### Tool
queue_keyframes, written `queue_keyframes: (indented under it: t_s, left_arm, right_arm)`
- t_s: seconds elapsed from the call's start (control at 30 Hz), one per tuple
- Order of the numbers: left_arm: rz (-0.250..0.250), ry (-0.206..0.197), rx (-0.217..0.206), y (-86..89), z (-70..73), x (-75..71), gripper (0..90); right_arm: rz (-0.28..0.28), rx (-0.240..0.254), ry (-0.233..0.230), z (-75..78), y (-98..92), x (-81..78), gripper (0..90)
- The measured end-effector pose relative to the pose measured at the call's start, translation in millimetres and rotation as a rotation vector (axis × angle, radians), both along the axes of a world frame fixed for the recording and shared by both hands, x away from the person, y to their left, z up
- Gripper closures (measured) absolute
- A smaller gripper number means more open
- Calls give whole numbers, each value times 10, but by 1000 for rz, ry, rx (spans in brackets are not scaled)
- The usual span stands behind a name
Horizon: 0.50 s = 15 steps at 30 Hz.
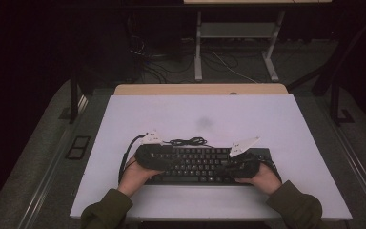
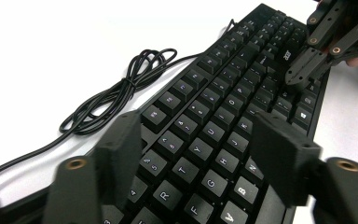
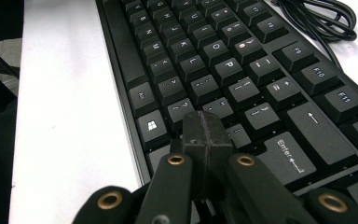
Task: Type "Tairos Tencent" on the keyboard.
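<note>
A black keyboard [image 1: 200, 164] lies across the near middle of the white table top [image 1: 228, 117]. Its black cable [image 1: 188, 141] is coiled just behind it. My left gripper [image 1: 164, 160] hovers over the keyboard's left end; in the left gripper view it [image 2: 198, 128] stands open, its jaws wide apart above the letter keys [image 2: 200, 149]. My right gripper [image 1: 226, 167] is over the keyboard's right part. In the right gripper view it [image 3: 205, 126] is shut, jaws pressed together with nothing between them, tip just above the keys beside the Windows key [image 3: 151, 126].
A hand and a dark green sleeve [image 1: 105, 212] reach in behind each gripper from the near edge. A wooden table edge [image 1: 200, 89] runs behind the white top. Beyond it stand a desk frame [image 1: 198, 47] and loose floor cables [image 1: 228, 67].
</note>
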<state>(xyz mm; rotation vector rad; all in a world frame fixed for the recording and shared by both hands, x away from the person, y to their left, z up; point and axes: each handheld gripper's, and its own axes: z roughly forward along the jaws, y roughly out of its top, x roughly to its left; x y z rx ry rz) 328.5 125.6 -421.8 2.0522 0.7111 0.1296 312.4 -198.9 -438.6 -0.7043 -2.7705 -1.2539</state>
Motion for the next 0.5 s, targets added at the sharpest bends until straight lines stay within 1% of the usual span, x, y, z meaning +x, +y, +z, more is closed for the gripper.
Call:
queue_keyframes:
  t_s: [0.13, 0.2, 0.27, 0.37, 0.5]
  left_arm:
    - [4, -3, 13, -26, -9, 4, 484]
    - [-2, -1, 18, -30, -11, 4, 583]
    - [-9, -1, 29, -31, -13, 4, 662]
    - [-17, 9, 36, -34, -16, 3, 764]
    - [-32, 19, 64, -41, -41, 11, 883]
  right_arm:
    - [-1, -2, -2, 1, 1, -3, 895]
    - [-1, -2, -2, 1, 1, -3, 895]
    - [0, -3, -4, 1, 1, -3, 895]
    - [0, -2, -4, 1, 1, -3, 895]
    - [-1, -5, -4, 2, 3, -5, 895]
